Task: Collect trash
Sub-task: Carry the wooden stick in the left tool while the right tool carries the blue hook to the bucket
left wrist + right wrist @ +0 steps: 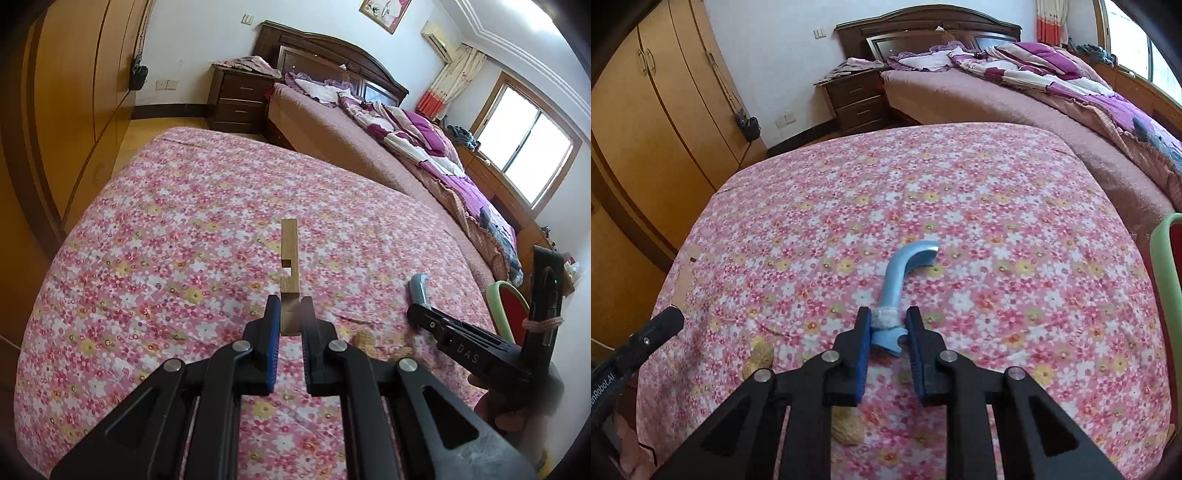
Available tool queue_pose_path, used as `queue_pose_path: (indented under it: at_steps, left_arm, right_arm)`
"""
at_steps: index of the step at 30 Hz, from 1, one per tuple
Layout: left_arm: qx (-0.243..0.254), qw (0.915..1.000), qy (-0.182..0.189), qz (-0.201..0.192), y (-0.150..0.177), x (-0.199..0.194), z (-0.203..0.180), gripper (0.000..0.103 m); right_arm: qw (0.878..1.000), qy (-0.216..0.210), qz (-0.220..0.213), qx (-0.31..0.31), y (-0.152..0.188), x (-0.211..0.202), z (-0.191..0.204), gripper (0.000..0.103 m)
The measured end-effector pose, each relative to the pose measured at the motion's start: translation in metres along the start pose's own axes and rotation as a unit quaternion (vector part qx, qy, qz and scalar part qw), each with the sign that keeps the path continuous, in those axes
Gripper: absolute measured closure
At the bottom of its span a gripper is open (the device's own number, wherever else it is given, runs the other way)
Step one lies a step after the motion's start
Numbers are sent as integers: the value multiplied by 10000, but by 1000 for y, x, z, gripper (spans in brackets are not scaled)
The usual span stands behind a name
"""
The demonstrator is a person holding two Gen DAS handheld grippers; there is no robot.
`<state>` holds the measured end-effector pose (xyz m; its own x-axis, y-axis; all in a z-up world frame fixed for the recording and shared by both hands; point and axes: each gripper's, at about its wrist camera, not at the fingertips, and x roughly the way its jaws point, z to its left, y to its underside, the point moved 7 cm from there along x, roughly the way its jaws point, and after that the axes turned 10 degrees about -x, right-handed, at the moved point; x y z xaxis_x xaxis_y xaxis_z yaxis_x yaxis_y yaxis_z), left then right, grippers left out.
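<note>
My left gripper (pixel 289 308) is shut on a notched wooden stick (pixel 289 258) and holds it above the floral-covered table (pixel 166 221). My right gripper (pixel 886 321) is shut on a curved blue plastic piece (pixel 905 266) with white tape around its shaft. That blue piece also shows in the left wrist view (pixel 419 290), with the right gripper (pixel 461 336) to the right of the stick. Two peanut shells lie on the floral cloth (pixel 997 221): one (pixel 759 358) left of my right gripper, one (pixel 847 428) under it.
A green-rimmed red container (pixel 1163 277) stands at the table's right edge, also in the left wrist view (pixel 508 306). A bed (pixel 369 140) with quilts lies beyond the table. Wardrobes (pixel 646 110) line the left wall. A dark nightstand (pixel 857 99) stands by the bed.
</note>
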<state>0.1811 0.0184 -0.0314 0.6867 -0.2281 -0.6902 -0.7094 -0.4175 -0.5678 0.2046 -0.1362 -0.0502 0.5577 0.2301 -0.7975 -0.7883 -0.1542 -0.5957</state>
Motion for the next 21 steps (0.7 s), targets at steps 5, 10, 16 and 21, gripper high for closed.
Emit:
queue_pose_path:
  at_steps: [5,10,16,21]
  left_arm:
    - [77,9999,103,-62,3,-12,-9,93]
    - [211,9994,240,-138,6,-27,-27,93]
    - [386,9981,457,-157,14,-44,-51,93]
    - [602,9962,627,-85,24,-52,-79,93]
  right_arm:
    - [9996,-66,-237,169,4,-29,-13,82]
    - [9972,-117,-660,341,12,-73,-22,82]
    - [9918,-160,-1133,566,25,-122,-34,82]
    - [9868,-57,-1422,773,41,-155,-51,82]
